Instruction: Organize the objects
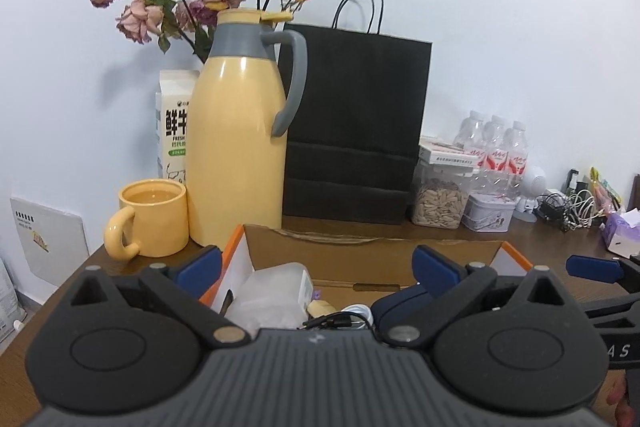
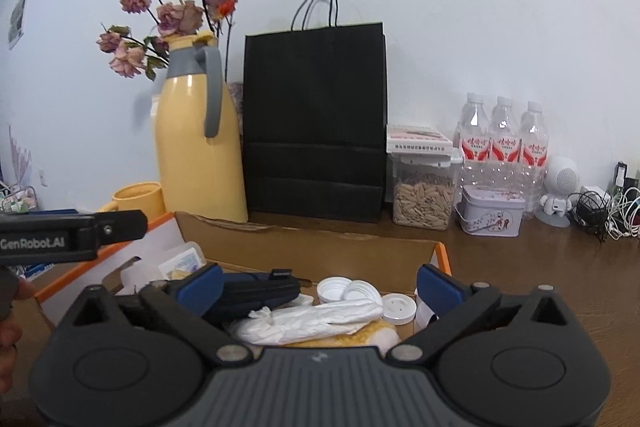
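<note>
My left gripper has a dark grey ribbed housing with two round black link covers, silver pivot pins and angular black arms ending in blue finger pads. My right gripper is built the same, blue pads included. Seen from the side, the left one's black bar carries white "GenRobot.AI" lettering and a small screw.

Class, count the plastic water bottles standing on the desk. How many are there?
3 water bottles, in a row against the wall right of the black paper bag: left, middle, right. More may hide behind them.
</note>
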The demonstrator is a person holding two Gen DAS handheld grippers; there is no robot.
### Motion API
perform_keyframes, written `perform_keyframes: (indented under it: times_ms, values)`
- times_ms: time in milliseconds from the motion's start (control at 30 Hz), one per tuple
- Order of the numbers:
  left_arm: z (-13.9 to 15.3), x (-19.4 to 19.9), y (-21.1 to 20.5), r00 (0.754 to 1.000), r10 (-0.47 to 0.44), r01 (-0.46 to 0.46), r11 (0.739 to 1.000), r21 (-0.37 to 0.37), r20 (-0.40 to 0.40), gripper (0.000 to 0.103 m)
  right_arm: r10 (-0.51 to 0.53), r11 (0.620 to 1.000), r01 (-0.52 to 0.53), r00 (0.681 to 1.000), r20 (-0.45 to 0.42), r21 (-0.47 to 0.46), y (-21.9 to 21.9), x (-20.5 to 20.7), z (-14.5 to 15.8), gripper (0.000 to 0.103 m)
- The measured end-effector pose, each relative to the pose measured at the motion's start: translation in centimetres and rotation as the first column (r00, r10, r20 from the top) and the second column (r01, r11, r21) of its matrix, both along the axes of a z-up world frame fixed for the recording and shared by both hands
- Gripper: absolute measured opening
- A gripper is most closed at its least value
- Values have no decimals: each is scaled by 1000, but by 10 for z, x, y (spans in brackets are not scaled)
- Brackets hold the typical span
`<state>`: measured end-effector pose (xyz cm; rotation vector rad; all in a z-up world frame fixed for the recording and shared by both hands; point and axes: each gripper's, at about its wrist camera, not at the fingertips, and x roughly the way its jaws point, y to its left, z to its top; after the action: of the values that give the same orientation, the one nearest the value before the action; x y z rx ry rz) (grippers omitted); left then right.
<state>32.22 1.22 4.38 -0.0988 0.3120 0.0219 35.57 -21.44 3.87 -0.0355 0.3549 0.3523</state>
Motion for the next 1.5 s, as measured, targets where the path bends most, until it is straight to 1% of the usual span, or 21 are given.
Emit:
perform_keyframes:
  times_ms: [133,233,333,467,600,767,900,1233,1500]
  values:
    - [7,-19,0,1000,-17,17,1000,-6,-17,103,6,1000,-6,1000,9,10,-1,-16,8,103]
    - [12,-40,1,999,-31,31,1000,-3,-10,103,4,1000,-4,1000,13,18,-4,-33,15,103]
    - [17,-61,2,999,-29,29,1000,8,-14,103,8,1000,-8,1000,6,20,-6,-51,20,103]
    - [19,-91,2,999,-32,34,999,34,-43,103,23,999,-23,1000,-5,29,-9,-81,25,103]
    - [17,-118,2,997,-30,33,998,54,-70,103,32,999,-32,999,-26,25,-8,-108,27,103]
    - [8,-148,3,992,-44,50,997,54,-119,103,32,999,-31,997,-64,18,-7,-140,24,103]
    - [-1,-167,4,989,-45,53,997,53,-143,103,37,999,-35,995,-97,24,-7,-159,19,103]
    - [-11,-189,4,983,-34,43,998,47,-179,103,24,1000,-22,987,-156,9,-9,-180,6,103]
    - [-11,-195,2,983,-28,37,998,49,-179,103,14,1000,-12,987,-162,11,-15,-187,4,103]
